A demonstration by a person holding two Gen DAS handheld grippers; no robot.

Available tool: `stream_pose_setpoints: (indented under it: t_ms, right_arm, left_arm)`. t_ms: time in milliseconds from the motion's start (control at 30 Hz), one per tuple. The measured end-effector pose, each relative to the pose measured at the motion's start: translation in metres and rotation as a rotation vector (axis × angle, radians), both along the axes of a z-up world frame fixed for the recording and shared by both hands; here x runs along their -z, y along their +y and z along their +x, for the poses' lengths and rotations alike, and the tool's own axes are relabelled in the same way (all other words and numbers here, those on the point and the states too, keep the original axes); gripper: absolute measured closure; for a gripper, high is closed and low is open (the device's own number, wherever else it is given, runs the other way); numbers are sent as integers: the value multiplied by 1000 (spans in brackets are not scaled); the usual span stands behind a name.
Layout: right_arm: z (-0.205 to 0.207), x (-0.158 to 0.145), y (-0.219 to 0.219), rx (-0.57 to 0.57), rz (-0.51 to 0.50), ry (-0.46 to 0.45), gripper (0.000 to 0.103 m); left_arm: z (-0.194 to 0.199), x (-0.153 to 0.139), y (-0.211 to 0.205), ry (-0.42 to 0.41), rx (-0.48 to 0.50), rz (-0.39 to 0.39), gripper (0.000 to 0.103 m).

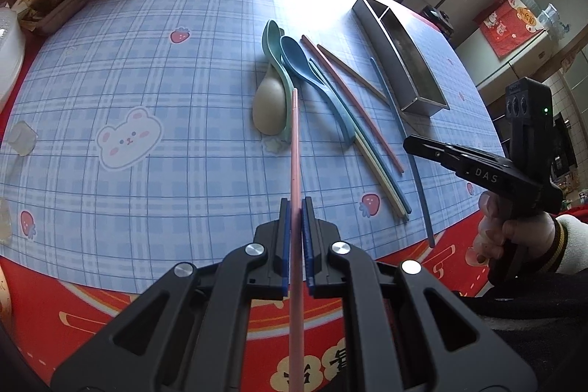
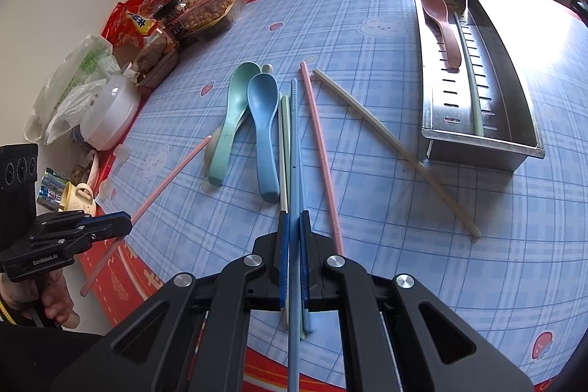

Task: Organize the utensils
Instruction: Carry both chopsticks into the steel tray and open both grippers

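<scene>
Two chopsticks are in hand now, one in each gripper. From the left wrist view, the left gripper (image 1: 295, 208) has its jaws clamped on a pink chopstick (image 1: 295, 149), which runs straight ahead from the jaws with its tip over the beige spoon (image 1: 270, 109). To do this step well, I think the stick should stay level with the tray's long axis before it goes down. The metal tray (image 1: 400, 61) lies ahead and to the right of the jaws, beyond the pile of spoons and chopsticks, so the path must pass above them. From the right wrist view, the right gripper (image 2: 294, 219) has its jaws pressed together on a blue chopstick (image 2: 294, 142), which points forward over the pile. The tray sits ahead and right of these jaws, holding a pink spoon (image 2: 443, 24) and a green chopstick (image 2: 468, 68). The cloth between is bare there, except for a beige chopstick (image 2: 397, 142). The table edge is close under both grippers.
</scene>
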State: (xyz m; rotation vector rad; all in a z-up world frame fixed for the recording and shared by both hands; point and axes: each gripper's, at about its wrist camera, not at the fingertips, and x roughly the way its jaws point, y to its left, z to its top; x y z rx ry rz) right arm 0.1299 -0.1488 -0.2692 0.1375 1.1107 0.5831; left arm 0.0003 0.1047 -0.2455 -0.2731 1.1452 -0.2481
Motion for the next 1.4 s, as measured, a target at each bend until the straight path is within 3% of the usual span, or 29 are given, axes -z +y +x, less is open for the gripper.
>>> stream_pose_setpoints:
  t_ms: [433, 767, 933, 1033, 1167, 1400]
  right_arm:
    - [2, -13, -24, 64, 45, -32, 97]
    - [33, -44, -84, 248, 157, -69, 97]
    - [61, -57, -104, 296, 161, -96, 97]
    - [81, -62, -111, 301, 134, -127, 97]
    - [109, -65, -117, 291, 98, -161, 97]
    - [151, -49, -119, 296, 39, -172, 97]
  left_arm:
    - [22, -29, -10, -65, 18, -38, 93]
    - [77, -58, -46, -115, 58, -127, 93]
    - [118, -65, -77, -121, 75, -183, 93]
    - [147, -65, -97, -121, 81, -206, 93]
    - [186, -56, -125, -100, 95, -172, 93]
    - [236, -31, -153, -48, 48, -188, 93]
